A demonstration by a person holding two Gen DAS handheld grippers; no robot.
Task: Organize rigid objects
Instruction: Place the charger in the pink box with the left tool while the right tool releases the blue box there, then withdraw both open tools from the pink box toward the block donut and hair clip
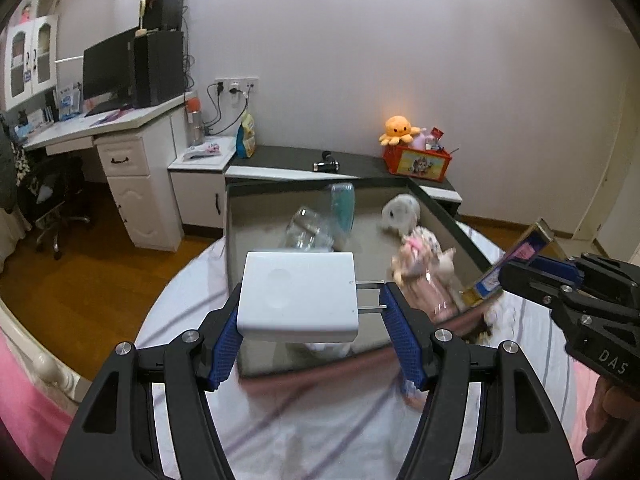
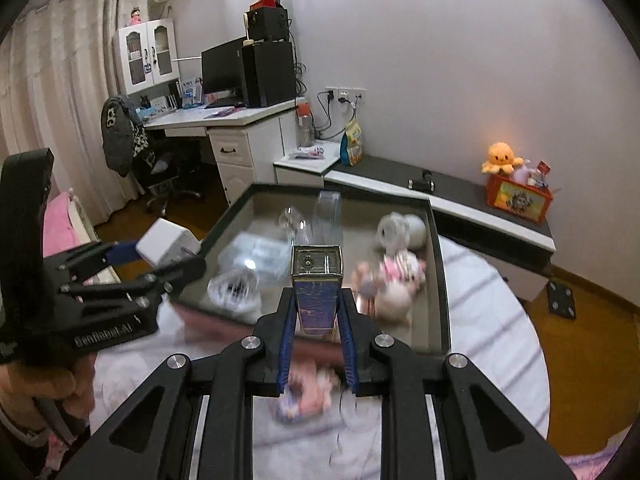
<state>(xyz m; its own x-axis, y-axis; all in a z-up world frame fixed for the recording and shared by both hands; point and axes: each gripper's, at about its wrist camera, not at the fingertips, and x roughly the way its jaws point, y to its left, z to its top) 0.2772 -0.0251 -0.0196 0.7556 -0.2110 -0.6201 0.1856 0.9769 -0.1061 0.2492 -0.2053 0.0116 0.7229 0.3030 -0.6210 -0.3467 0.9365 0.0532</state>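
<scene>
My left gripper is shut on a white power adapter: one blue pad presses its left side, the other its two metal prongs. It hangs over the near edge of a dark grey open box on the bed. My right gripper is shut on an upright blue tin with a gold top, also above the box's near wall. In the left wrist view the right gripper holds the tin at the right. The right wrist view shows the left gripper with the adapter at the left.
Inside the box lie a clear glass jar, a teal-lidded container, a white plush, a pink doll and a plastic bag. Behind stand a low cabinet with an orange octopus toy, and a desk.
</scene>
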